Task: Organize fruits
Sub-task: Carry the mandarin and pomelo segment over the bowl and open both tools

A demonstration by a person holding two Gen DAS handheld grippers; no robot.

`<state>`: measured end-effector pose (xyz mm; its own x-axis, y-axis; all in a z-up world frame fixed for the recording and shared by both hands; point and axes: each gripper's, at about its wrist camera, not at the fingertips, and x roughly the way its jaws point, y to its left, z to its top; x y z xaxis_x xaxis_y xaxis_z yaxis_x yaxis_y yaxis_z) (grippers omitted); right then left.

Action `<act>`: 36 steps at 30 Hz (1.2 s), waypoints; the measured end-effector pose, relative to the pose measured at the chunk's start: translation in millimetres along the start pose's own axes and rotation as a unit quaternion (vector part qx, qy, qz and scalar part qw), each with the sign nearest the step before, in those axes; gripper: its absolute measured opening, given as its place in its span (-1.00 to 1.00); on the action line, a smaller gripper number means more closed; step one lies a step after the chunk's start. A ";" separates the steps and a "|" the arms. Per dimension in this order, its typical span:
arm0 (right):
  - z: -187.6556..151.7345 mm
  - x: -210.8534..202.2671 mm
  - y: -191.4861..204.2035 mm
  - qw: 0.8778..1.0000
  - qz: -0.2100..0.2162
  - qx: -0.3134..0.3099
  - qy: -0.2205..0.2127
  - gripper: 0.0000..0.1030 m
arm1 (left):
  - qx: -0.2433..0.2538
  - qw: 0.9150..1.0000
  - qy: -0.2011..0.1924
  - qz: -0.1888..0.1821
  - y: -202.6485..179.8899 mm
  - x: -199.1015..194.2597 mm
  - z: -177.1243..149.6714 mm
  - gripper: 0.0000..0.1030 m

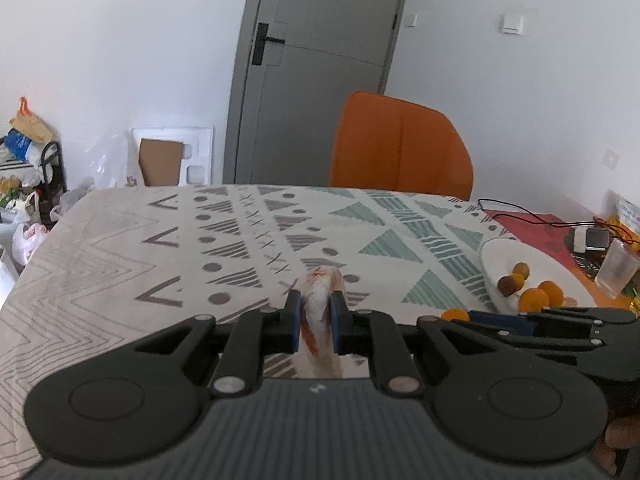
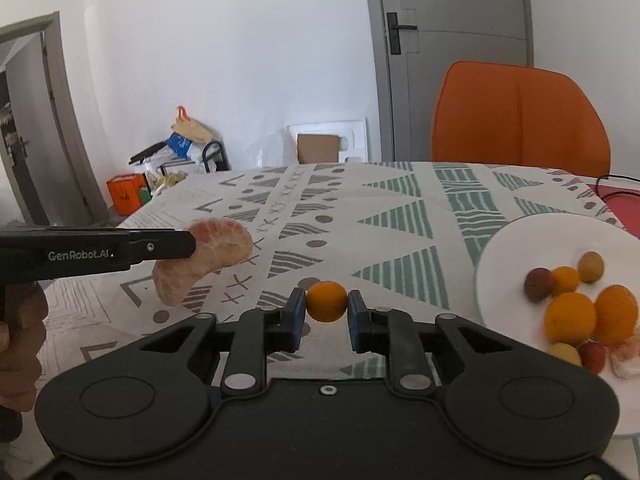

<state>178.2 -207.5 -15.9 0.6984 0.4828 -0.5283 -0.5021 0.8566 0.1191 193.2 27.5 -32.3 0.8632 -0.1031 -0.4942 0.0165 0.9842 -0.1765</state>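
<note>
Now your left claw (image 1: 316, 316) is pinching the peeled fruit slice (image 2: 204, 264) above the table (image 2: 400, 216), and your right claw (image 2: 326, 312) is squeezing a little orange (image 2: 327, 301). Carry both slowly to the white plate (image 2: 504, 256) on the right, and squeeze softly so the slice does not squash.

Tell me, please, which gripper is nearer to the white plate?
Right. The right gripper, shut on a small orange, sits just beside the white plate; the left gripper, holding a peeled segment, is farther off.
</note>
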 end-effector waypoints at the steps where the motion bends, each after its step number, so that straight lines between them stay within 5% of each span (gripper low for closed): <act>1: 0.5 -1.5 -1.2 1.000 0.000 0.002 -0.002 -0.60 | 0.002 1.000 -0.002 -0.002 -2.9 -1.3 0.9 -0.74; 36: -12.3 -72.0 -122.9 0.988 -0.099 0.094 -0.068 -0.60 | 0.079 0.994 -0.008 -0.070 -127.1 30.2 21.2 -0.74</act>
<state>183.4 -349.8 -2.9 0.8425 0.3111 -0.4397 -0.2539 0.9493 0.1851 227.8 -97.7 -6.8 0.8545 -0.2403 -0.4605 0.2157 0.9707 -0.1063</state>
